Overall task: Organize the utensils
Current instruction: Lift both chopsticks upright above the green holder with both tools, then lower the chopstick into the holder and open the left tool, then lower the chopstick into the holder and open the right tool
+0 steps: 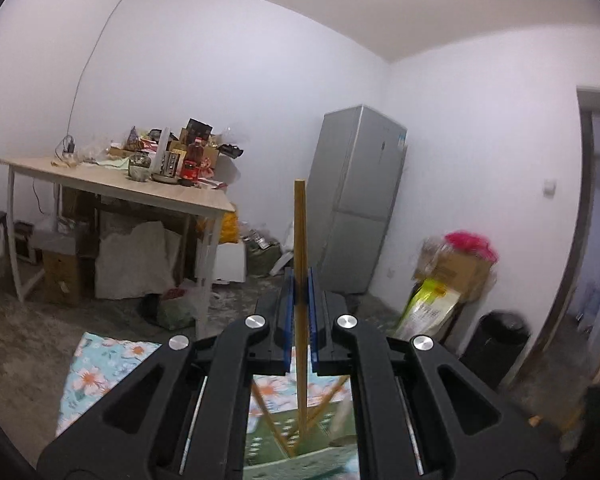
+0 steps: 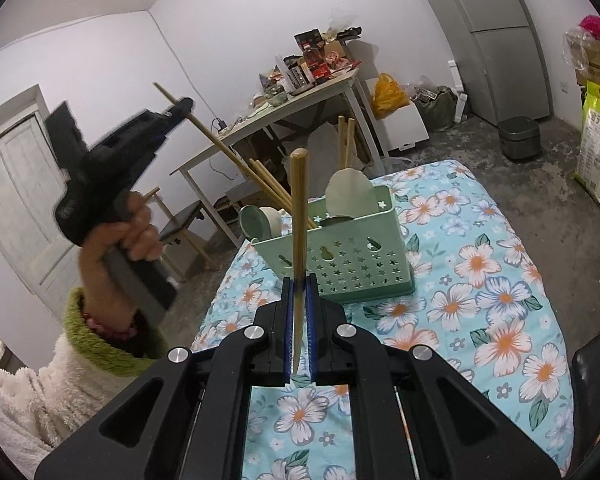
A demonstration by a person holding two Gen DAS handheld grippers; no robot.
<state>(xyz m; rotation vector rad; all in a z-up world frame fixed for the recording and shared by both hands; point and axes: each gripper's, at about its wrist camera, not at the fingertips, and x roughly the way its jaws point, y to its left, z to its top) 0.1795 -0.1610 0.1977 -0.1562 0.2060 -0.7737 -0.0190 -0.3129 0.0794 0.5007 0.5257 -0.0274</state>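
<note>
My left gripper [image 1: 300, 282] is shut on a thin wooden chopstick [image 1: 300, 224] that stands upright between its blue pads. In the right wrist view that left gripper [image 2: 181, 109] is raised at the upper left in a person's hand [image 2: 138, 236], and its chopstick [image 2: 216, 138] slants down toward the holder. My right gripper [image 2: 299, 280] is shut on a wooden-handled utensil [image 2: 299, 200], rounded end up. Just behind it a green perforated utensil holder [image 2: 352, 264] stands on the floral cloth [image 2: 480, 280], with several chopsticks, spoons and a pale spatula in it.
A wooden table [image 1: 112, 188] piled with bottles and boxes stands by the far wall, with sacks and boxes under it. A grey fridge [image 1: 360, 200] is in the corner. A black bin [image 1: 496, 344], cardboard boxes [image 1: 456, 268] and a doorway are at the right.
</note>
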